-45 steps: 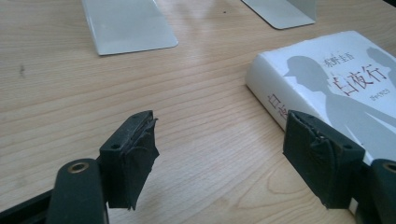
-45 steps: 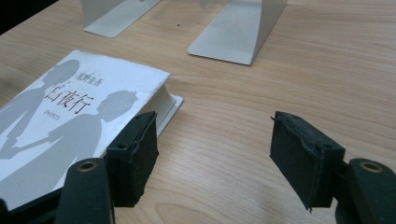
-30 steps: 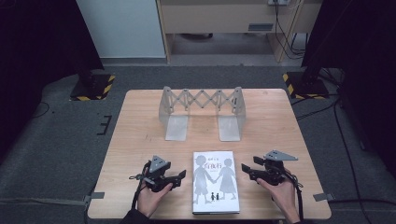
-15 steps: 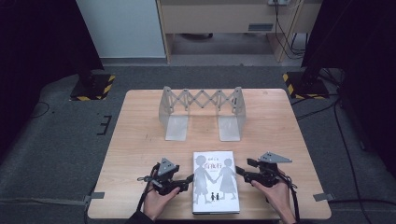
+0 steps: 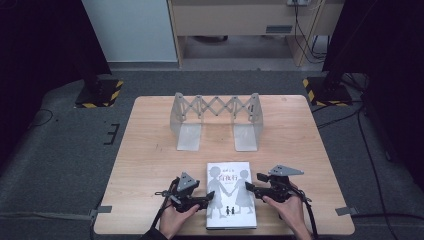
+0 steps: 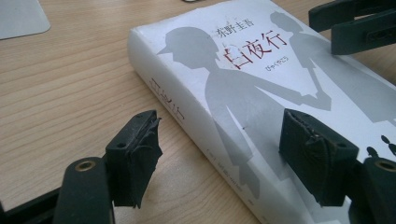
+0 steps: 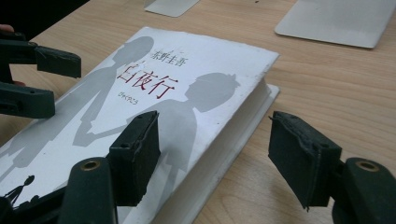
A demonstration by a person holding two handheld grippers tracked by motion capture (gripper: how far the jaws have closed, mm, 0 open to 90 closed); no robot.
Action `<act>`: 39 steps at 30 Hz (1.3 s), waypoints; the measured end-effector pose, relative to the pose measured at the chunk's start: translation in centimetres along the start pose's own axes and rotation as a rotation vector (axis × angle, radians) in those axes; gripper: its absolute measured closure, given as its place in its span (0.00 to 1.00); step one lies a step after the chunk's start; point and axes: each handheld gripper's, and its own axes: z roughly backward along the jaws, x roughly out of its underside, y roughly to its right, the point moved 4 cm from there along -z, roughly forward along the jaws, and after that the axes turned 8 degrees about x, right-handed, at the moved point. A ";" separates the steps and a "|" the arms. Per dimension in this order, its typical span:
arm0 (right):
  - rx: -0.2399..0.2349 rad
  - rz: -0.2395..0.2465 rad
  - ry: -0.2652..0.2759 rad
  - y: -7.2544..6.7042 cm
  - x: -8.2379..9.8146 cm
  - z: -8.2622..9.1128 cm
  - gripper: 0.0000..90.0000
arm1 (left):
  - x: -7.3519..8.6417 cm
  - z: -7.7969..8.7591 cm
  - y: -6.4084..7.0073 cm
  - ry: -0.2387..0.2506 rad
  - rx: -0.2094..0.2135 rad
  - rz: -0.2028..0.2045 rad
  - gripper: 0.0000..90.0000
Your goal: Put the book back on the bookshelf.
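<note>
1. White paperback book (image 5: 231, 195) lies flat at the tabletop (image 5: 150, 165) near edge, centre.
2. Left gripper (image 5: 200, 201) straddles its spine edge; jaws released, just been closing.
3. Right gripper (image 5: 252, 186) straddles the page edge, jaws released.

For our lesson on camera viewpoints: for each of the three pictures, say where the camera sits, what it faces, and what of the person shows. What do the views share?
High view: above the person's side, facing the table; both hands, both grippers.
Left gripper view: rides the left gripper, facing the book's spine.
Right gripper view: rides the right gripper, facing the book's page edge.
Shared: the white book.
</note>
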 end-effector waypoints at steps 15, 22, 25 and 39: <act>-0.042 -0.038 0.017 -1.1 0.3 -1.2 0.36 | -0.2 -0.5 0.4 -0.002 0.028 -0.003 0.35; -0.052 -0.046 0.015 -1.2 0.3 -1.5 0.35 | -0.3 -1.0 0.8 0.007 0.050 -0.004 0.36; -0.050 -0.042 0.011 -1.3 0.2 -1.5 0.35 | -0.2 -1.0 0.8 0.009 0.054 -0.002 0.36; -0.054 -0.033 0.072 -1.8 -1.6 -0.6 0.36 | -0.3 -0.7 0.5 0.035 0.063 0.018 0.31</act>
